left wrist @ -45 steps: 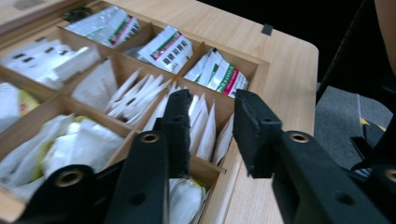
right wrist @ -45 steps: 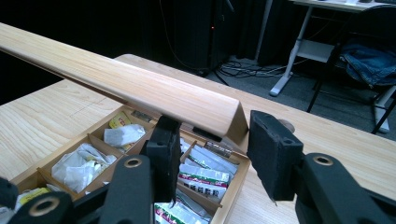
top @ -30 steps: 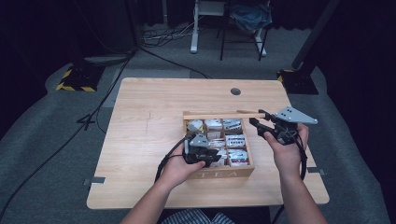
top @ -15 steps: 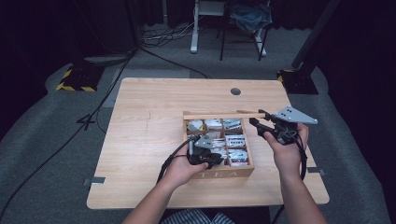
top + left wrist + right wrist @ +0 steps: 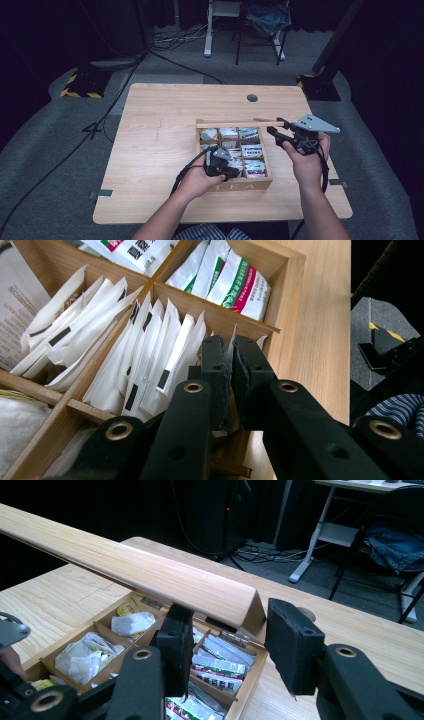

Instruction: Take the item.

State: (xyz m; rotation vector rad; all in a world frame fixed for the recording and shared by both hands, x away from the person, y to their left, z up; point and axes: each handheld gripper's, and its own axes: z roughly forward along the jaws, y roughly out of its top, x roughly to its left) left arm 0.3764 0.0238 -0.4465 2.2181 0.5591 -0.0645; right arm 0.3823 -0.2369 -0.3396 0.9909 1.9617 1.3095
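Left gripper (image 5: 231, 357), jaws just closing, pinches a white tea sachet (image 5: 232, 340) directly between them; lift straight up, clear of neighbouring sachets (image 5: 150, 355). Right gripper (image 5: 227, 645) clamps the box lid (image 5: 150, 575), holding it open.

Tea box (image 5: 235, 186): pale wood, dark "TEA" lettering on its front wall. White sachets (image 5: 150, 350) with black strips; packets (image 5: 235, 285) by the box's corner white with green and magenta. Table (image 5: 155, 150): light wood grain. Grippers' jaws black.
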